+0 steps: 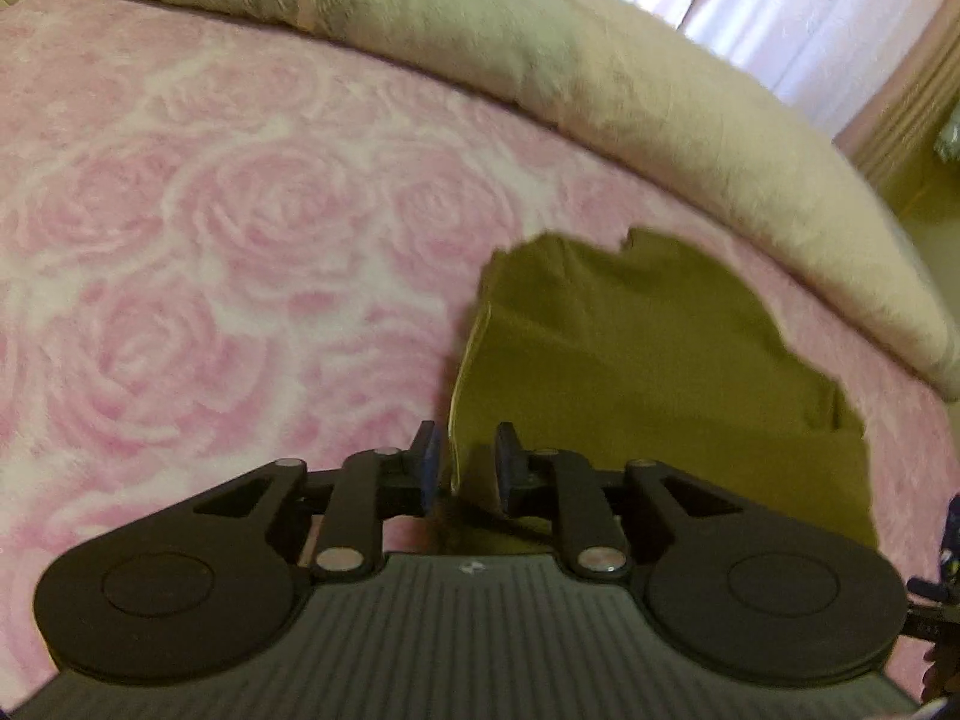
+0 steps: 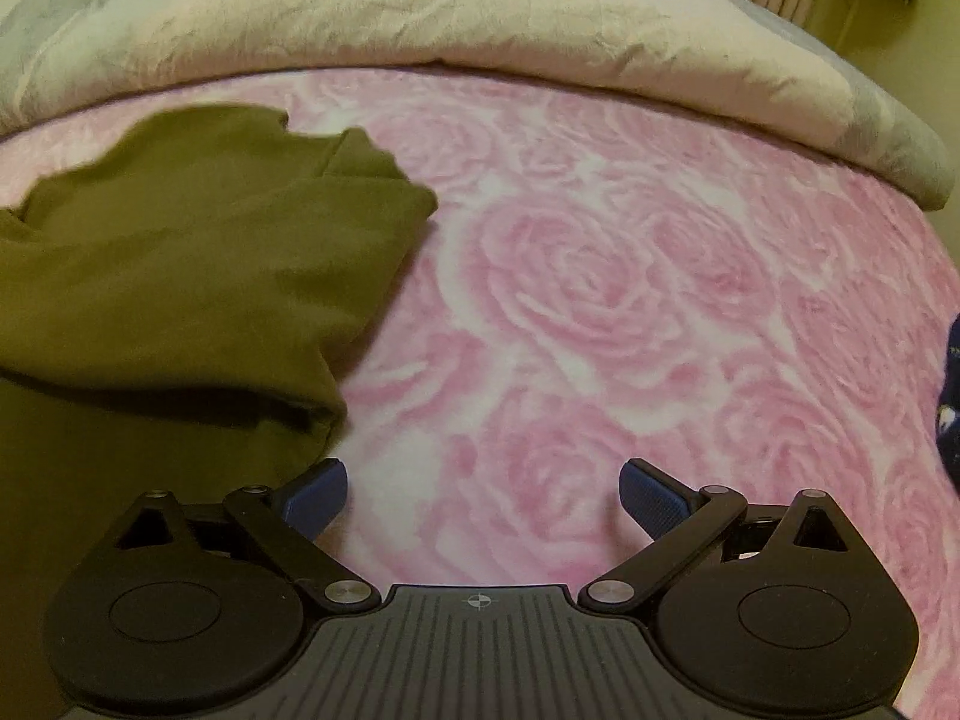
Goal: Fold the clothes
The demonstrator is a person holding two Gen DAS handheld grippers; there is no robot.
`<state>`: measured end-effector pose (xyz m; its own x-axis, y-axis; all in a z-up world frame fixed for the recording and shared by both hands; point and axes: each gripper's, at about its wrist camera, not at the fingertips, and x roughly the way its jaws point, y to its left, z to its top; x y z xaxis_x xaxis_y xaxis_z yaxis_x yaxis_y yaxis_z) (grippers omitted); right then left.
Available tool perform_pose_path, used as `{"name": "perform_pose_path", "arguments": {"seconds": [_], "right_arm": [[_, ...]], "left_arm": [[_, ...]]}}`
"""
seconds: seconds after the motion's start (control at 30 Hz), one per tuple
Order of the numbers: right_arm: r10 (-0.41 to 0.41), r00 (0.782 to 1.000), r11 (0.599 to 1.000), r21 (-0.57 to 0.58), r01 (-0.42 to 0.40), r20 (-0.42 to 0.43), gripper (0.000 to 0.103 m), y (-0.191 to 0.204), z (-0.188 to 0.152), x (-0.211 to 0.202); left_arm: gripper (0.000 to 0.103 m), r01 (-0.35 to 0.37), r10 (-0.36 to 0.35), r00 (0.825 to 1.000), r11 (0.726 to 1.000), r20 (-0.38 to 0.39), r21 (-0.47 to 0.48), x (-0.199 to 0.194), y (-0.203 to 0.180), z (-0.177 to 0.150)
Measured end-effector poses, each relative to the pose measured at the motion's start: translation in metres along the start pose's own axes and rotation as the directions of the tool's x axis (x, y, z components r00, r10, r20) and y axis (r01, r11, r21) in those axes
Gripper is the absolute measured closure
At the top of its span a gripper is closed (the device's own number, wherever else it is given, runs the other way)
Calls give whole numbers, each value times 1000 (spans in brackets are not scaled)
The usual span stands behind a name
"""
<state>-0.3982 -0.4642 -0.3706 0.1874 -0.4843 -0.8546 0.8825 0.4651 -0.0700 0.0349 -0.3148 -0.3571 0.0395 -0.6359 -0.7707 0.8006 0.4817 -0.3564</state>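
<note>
Left tool [image 1: 467, 468] narrow, olive garment [image 1: 630, 360] edge between pads, contact blurred; right tool [image 2: 483, 495] wide, empty.

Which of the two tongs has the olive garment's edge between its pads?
The left tongs: the olive garment edge runs between its narrow-set pads. The right tongs gape wide over bare pink blanket.

Setting: a bedroom in a home. Work surface is a bed covered by a pink rose-patterned blanket [image 2: 600, 276], with a cream duvet [image 2: 420, 18] rolled up along its far edge. Beyond that edge, a pale curtain [image 1: 780, 6] lets daylight through, and an olive garment [image 2: 180, 252] lies on the blanket toward the bed's left side in the right wrist view.
</note>
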Motion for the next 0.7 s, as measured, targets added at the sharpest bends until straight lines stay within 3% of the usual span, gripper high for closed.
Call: {"name": "perform_pose_path", "arguments": {"seconds": [0.03,0.1,0.13,0.2,0.27,0.3,0.4,0.47,0.6,0.7], "right_arm": [[13,1000,1000,23,-13,11,3,-5,3,-5],[51,998,994,98,-55,43,3,-15,10,-12],[78,995,986,145,-86,61,8,-21,15,-12],[133,989,965,220,-145,71,40,-27,28,-3],[174,981,942,277,-190,82,56,-30,41,8],[191,977,932,295,-211,94,66,-31,48,14],[233,964,918,297,-262,132,66,-25,66,23],[257,956,918,273,-286,139,66,-17,75,29],[281,954,922,247,-298,105,66,-3,81,49],[244,968,931,265,-252,66,66,-4,81,69]], "left_arm": [[75,5,-5,1000,1000,4,-5,1,0,3],[73,12,-12,1000,1000,9,-9,6,-1,9],[74,16,-16,1000,1000,11,-11,8,-1,12],[79,27,-27,999,1000,17,10,12,-6,17],[103,40,-43,998,996,35,85,14,-20,20],[103,41,-48,997,990,53,132,13,-28,20],[103,63,-84,993,970,79,236,11,-46,20],[103,75,-88,995,964,41,254,22,-47,19],[102,23,-14,999,973,-43,228,62,-33,16],[102,16,-12,1000,988,-28,153,71,-23,21]]}}
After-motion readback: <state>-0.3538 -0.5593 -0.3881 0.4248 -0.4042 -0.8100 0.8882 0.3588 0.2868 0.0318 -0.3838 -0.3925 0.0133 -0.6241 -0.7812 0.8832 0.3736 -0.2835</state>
